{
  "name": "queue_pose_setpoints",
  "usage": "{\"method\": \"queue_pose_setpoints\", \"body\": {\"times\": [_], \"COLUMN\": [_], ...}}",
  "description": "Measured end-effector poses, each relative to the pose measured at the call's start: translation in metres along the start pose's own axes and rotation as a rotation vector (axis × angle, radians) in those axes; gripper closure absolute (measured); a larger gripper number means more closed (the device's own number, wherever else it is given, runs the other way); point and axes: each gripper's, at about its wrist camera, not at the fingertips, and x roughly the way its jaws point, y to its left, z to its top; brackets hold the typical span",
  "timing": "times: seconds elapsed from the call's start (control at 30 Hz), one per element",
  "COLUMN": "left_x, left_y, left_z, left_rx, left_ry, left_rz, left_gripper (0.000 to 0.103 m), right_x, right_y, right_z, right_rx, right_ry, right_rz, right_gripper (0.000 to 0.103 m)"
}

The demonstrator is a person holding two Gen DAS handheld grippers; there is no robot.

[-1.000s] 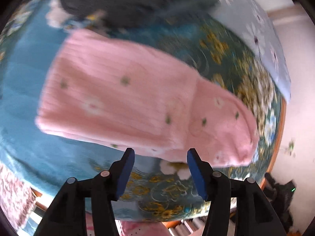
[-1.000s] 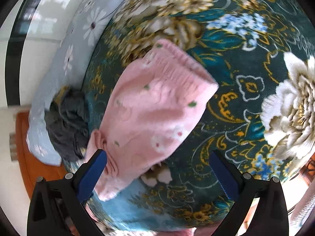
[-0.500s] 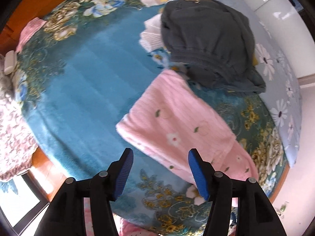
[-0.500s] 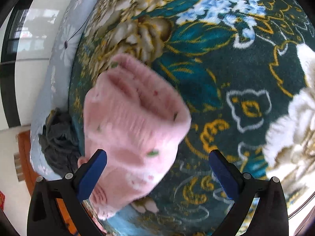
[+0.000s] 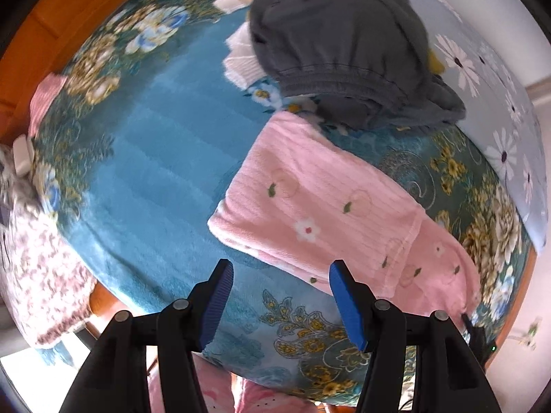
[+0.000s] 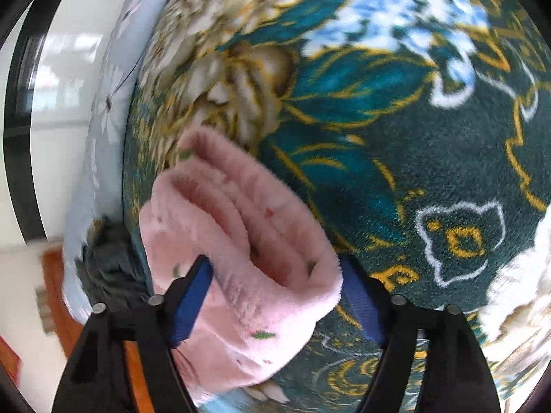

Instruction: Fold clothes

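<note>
A pink fleece garment [image 5: 320, 206] with small flowers lies folded into a long strip on the teal floral blanket [image 5: 155, 155]. My left gripper [image 5: 279, 266] hangs open above the blanket, pointing down, with the garment's near edge just beyond its tips and nothing between its fingers. In the right wrist view the rolled end of the pink garment [image 6: 241, 227] fills the gap of my right gripper [image 6: 273, 265]. Its jaws are closing and both blue pads touch the fleece.
A dark grey garment [image 5: 344, 41] lies heaped at the far side over white and cream clothes [image 5: 241, 58]. A pale blue daisy sheet [image 5: 499, 103] borders the blanket. A pink patterned quilt [image 5: 34, 258] hangs at the left by the orange bed frame [image 5: 51, 17].
My right gripper came down over the garment's end and narrowed its wide jaws onto it. My left gripper rose and pulled back, so more of the bed shows.
</note>
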Motion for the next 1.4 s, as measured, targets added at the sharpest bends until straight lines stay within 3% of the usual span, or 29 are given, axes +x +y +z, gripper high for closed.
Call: {"method": "queue_pose_setpoints", "body": {"times": [0.07,0.13,0.23,0.43,0.6,0.83,0.93,1.1,1.27,1.3,1.4], "left_x": [-0.002,-0.003,0.0,0.003,0.008,0.004,0.006,0.021,0.036,0.038,0.046], "left_y": [-0.004,-0.004,0.004,0.033,0.062,0.102,0.124,0.169,0.22,0.231,0.258], "left_z": [0.0,0.0,0.002,0.012,0.035,0.074,0.087,0.094,0.095,0.095,0.098], "left_rx": [0.032,0.053,0.044,-0.003,-0.026,-0.001,-0.003,-0.049,-0.123,-0.141,-0.196], "left_ry": [0.0,0.001,0.012,0.023,0.031,0.004,0.0,0.031,0.059,0.064,0.077], "left_rz": [-0.003,-0.003,-0.018,-0.083,-0.153,-0.221,-0.247,-0.271,-0.272,-0.271,-0.265], "left_gripper": [0.041,0.041,0.041,0.041,0.041,0.041,0.041,0.041,0.041,0.041,0.041], "right_x": [-0.002,-0.005,-0.011,-0.038,-0.065,-0.066,-0.041,0.039,0.128,0.142,0.177], "right_y": [0.004,0.01,0.019,0.068,0.139,0.281,0.341,0.385,0.377,0.374,0.373], "right_z": [-0.001,-0.001,-0.004,-0.026,-0.076,-0.195,-0.259,-0.341,-0.411,-0.423,-0.457], "right_rx": [-0.01,-0.014,0.004,-0.124,-0.301,-0.633,-0.795,-0.938,-1.007,-1.026,-1.114], "right_ry": [-0.004,-0.01,-0.015,-0.063,-0.123,-0.138,-0.087,0.032,0.183,0.212,0.288], "right_rz": [-0.002,-0.014,-0.029,-0.054,-0.073,-0.073,-0.072,-0.164,-0.317,-0.336,-0.387], "right_gripper": [0.045,0.066,0.075,0.077,0.078,0.078,0.078,0.078,0.079,0.088,0.089]}}
